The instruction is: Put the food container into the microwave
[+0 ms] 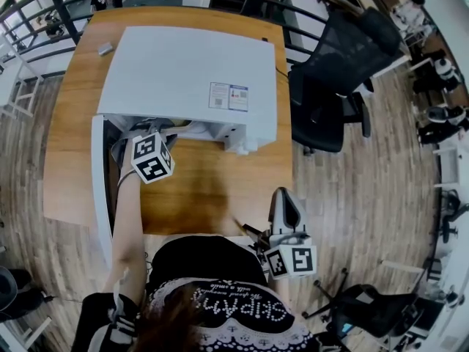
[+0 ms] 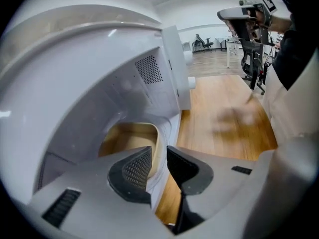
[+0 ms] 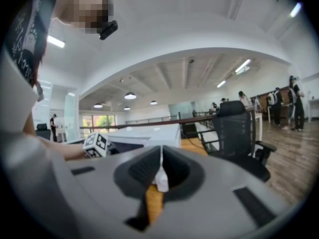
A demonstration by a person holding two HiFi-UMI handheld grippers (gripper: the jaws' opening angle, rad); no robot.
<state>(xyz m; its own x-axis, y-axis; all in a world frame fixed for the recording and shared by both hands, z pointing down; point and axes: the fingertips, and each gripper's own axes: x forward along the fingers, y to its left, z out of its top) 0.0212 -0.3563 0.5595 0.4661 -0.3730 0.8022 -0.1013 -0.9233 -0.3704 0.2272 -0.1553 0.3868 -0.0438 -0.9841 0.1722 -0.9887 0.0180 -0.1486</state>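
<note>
The white microwave (image 1: pixel 187 79) stands on the wooden table (image 1: pixel 205 189), its door (image 1: pixel 97 182) swung open to the left. My left gripper (image 2: pixel 158 166), marker cube (image 1: pixel 152 158) showing, reaches down into the cavity (image 2: pixel 99 98). It is shut on the thin white wall of the food container (image 2: pixel 162 133), which fills the gap between its pads. The container's inside looks beige. My right gripper (image 3: pixel 160 158) is held about level over the table's near edge (image 1: pixel 286 200). Its pads meet in a thin line and hold nothing.
A black office chair (image 1: pixel 337 72) stands right of the table, close to the microwave's right side. A small grey object (image 1: pixel 105 48) lies at the table's far left corner. Another chair (image 1: pixel 366 306) is on the floor at lower right. A railing runs behind the table.
</note>
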